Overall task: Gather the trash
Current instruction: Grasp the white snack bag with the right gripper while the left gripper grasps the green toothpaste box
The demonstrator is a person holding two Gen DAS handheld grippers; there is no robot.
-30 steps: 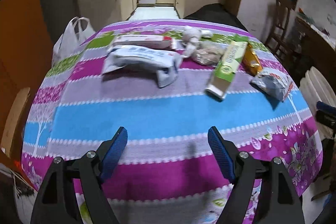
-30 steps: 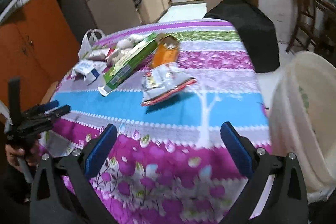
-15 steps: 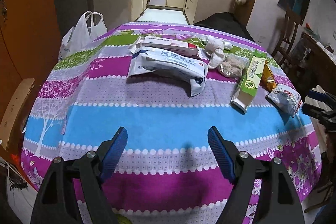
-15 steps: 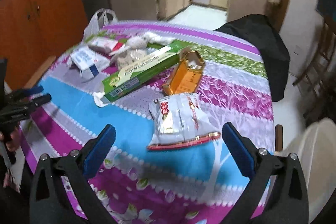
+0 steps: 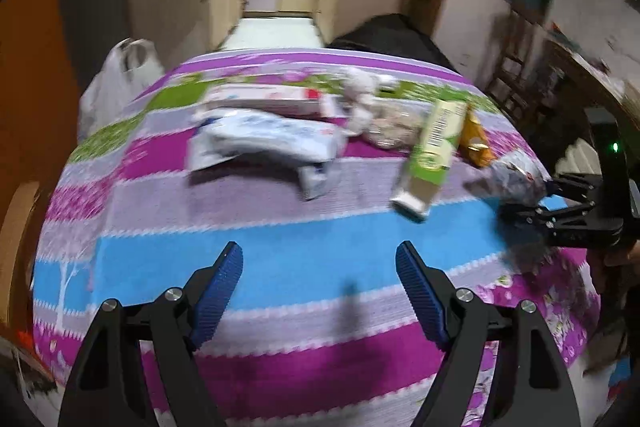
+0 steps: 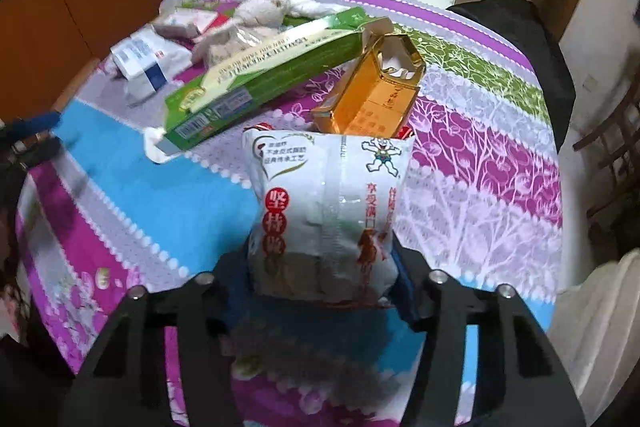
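right gripper (image 6: 322,279): jaws closing on white snack bag (image 6: 326,211) between them | left gripper (image 5: 318,291): wide, empty | bag's print legible only in right view

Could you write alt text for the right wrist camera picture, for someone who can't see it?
The right hand-held gripper is closing its jaws around a white snack bag on a striped floral tablecloth. Behind the bag lie an open orange box and a long green carton.

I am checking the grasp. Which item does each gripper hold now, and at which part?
The right gripper is closing on the white snack bag, at its near end. The left gripper is open and holds nothing.
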